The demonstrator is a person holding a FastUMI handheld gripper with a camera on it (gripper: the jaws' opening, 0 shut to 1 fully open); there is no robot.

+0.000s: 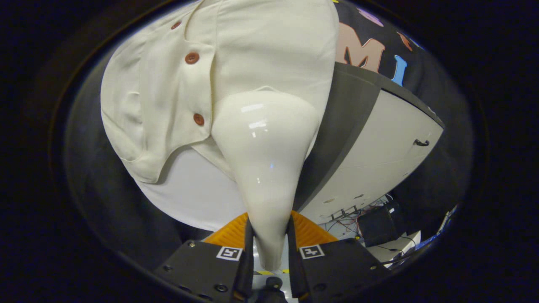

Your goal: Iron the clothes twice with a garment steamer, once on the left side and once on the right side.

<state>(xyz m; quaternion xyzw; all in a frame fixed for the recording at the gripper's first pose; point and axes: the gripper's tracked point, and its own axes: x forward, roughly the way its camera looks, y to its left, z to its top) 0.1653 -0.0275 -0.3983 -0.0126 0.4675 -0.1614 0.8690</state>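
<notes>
A glossy cream garment steamer [265, 160] rises from between my fingers, its narrow handle clamped by both of them and its wide head up ahead. My gripper [269, 240] is shut on that handle. The steamer head rests against a cream button-front garment [236, 63] with round brown buttons [192, 57], hanging in front of a white board [189, 193]. The head sits on the garment's panel to the right of the button strip, near the lower hem. The steamer hides the cloth directly behind it.
Right of the garment stands a white cabinet panel [379, 155] with a dark grey edge and a small dark handle [421, 142]. Below it lie tangled wires and a black box [379, 225]. Black cloth surrounds the board.
</notes>
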